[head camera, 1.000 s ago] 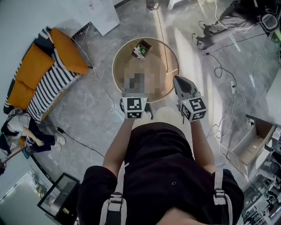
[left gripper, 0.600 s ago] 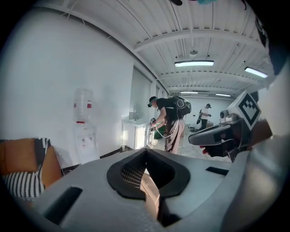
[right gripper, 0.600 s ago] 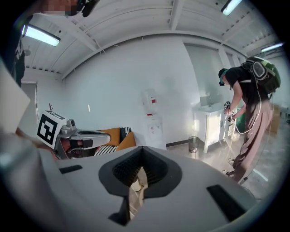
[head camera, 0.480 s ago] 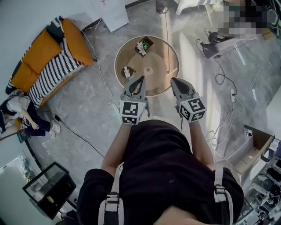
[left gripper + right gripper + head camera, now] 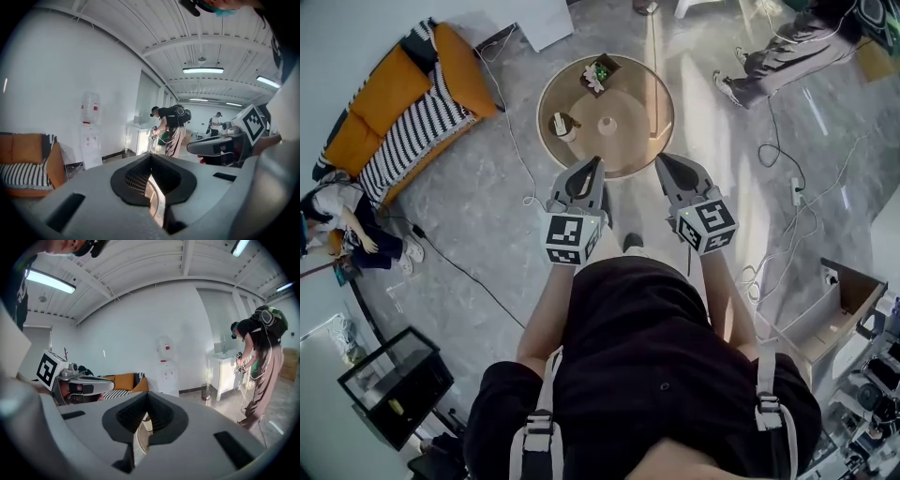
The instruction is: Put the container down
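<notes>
A round wooden table (image 5: 645, 141) stands ahead of me on the grey floor. On its left part sits a small white container (image 5: 561, 125) with a dark top, upright and apart from both grippers. A small pale round piece (image 5: 607, 125) lies at the middle, and a box with a green plant (image 5: 602, 71) at the far edge. My left gripper (image 5: 596, 161) hangs shut and empty at the table's near rim; its jaws (image 5: 150, 155) meet at the tip. My right gripper (image 5: 660, 157) is beside it, also shut on nothing, with its jaws (image 5: 146, 394) together.
An orange and striped sofa (image 5: 398, 105) stands at the left. Cables run over the floor (image 5: 787, 178). A person (image 5: 787, 42) stands at the far right, and an open cardboard box (image 5: 825, 314) at the right. A dark glass case (image 5: 394, 384) is at the lower left.
Both grippers have drawn back from over the table to its near rim. The container, hidden a second ago, now stands free on the table's left part.
</notes>
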{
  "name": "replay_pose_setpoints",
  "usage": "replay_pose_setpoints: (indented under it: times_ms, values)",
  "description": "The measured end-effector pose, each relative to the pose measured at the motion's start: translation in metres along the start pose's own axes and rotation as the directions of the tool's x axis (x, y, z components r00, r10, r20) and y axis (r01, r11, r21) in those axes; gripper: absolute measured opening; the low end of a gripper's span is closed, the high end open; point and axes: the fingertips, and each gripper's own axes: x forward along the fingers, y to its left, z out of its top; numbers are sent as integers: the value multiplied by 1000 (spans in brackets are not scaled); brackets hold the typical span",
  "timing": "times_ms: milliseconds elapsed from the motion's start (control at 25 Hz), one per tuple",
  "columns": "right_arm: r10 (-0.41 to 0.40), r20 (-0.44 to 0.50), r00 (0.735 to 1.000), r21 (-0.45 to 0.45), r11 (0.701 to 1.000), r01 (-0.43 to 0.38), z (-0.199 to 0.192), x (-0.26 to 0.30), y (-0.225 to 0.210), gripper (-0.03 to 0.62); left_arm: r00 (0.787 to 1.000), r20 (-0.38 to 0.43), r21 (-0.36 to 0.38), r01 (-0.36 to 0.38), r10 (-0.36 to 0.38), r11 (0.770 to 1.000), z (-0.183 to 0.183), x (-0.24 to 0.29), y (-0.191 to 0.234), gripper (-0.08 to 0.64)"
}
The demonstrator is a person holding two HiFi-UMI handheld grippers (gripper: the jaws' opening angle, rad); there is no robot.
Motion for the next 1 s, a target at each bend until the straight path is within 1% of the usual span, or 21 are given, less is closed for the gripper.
replay_pose_setpoints:
  times_ms: [120,240,560,760,1000]
  values:
    - [17,11,1000,-16,1000,-17,-1,-14,7,5,1000,4,-12,-26,26,1000,-2,-11,-9,18]
    - [25,17,1000,-33,999,-25,-5,-27,12,5,999,10,-15,-35,35,999,-3,-19,-21,18]
    - [30,36,999,-70,997,-28,-4,-56,32,5,1000,11,-18,-14,14,1000,-8,-47,-50,18]
    - [36,66,997,-66,997,-32,0,-66,40,5,998,2,-10,-63,63,998,-11,-60,-51,18]
    - [30,76,997,-94,995,-23,-1,-65,47,5,999,5,2,-51,51,999,-5,-71,-50,18]
